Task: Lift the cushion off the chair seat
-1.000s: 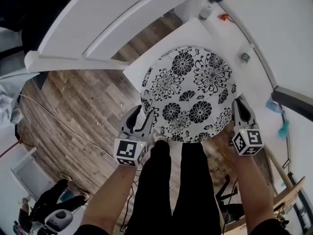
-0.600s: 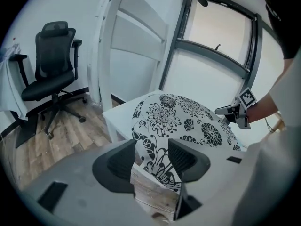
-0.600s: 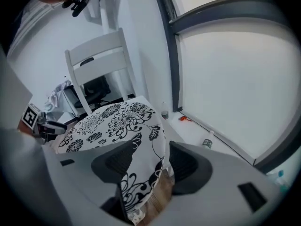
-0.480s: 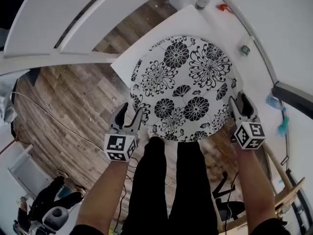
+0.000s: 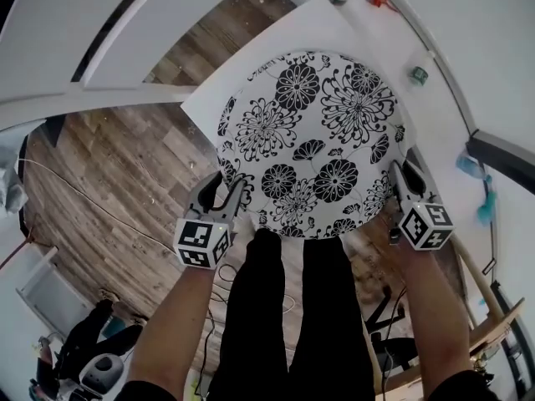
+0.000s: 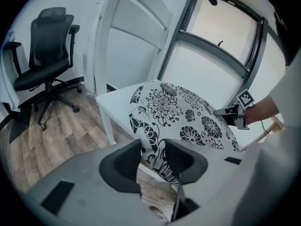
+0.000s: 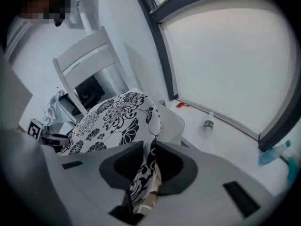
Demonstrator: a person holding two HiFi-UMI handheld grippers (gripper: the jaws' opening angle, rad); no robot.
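A round white cushion printed with black flowers hangs above the white chair seat, held by both rims. My left gripper is shut on its near left edge, where the fabric passes between the jaws. On the near right edge my right gripper is shut, the cushion rim pinched thin between its jaws. In the left gripper view the cushion stretches across to the right gripper.
The white chair back stands at the far left over a wood-plank floor. A small bottle and a red item lie on the white floor. A black office chair stands left. The person's legs are below.
Both grippers have lifted the cushion higher off the seat, tilting it up. The right jaws have closed tighter on the rim.
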